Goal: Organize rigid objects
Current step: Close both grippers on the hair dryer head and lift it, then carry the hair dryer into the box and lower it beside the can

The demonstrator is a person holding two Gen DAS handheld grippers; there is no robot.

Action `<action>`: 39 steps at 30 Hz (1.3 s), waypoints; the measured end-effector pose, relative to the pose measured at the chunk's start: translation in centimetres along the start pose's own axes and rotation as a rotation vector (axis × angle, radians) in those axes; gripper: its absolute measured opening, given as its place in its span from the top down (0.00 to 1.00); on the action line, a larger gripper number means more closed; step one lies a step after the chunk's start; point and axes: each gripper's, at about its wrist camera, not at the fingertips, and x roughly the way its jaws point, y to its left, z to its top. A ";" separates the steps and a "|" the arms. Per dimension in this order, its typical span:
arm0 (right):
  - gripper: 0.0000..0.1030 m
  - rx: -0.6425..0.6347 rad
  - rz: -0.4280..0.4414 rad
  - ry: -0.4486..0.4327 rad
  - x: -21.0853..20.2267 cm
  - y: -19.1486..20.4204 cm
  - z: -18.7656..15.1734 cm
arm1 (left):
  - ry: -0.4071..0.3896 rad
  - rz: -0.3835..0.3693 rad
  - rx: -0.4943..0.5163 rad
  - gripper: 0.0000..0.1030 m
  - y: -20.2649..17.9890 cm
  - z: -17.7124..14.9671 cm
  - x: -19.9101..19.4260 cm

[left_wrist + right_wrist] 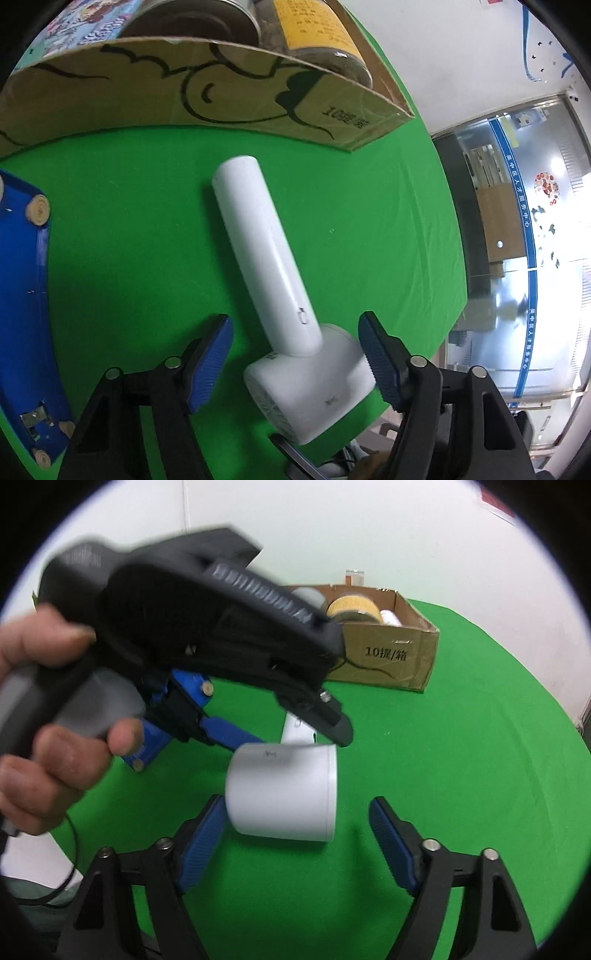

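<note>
The cardboard box (229, 96) is standing beyond the left tongs (295, 354). The white hair dryer (280, 295) is lying between those jaws, unclamped; right tongs (297, 834) are gaping likewise. Both should be squeezing the head squarely before lifting.

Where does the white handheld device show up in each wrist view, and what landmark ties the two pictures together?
Left wrist: the white handheld device lies on the green cloth, centre to lower centre, its head between the left tongs.
Right wrist: lower centre, head end toward the camera, just beyond the right tongs.
Shared landmark: the cardboard box.
</note>
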 end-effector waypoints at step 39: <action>0.47 -0.079 -0.039 -0.127 -0.7 1.9 7.1 | -0.232 -0.077 0.108 0.72 -2.9 2.0 -12.0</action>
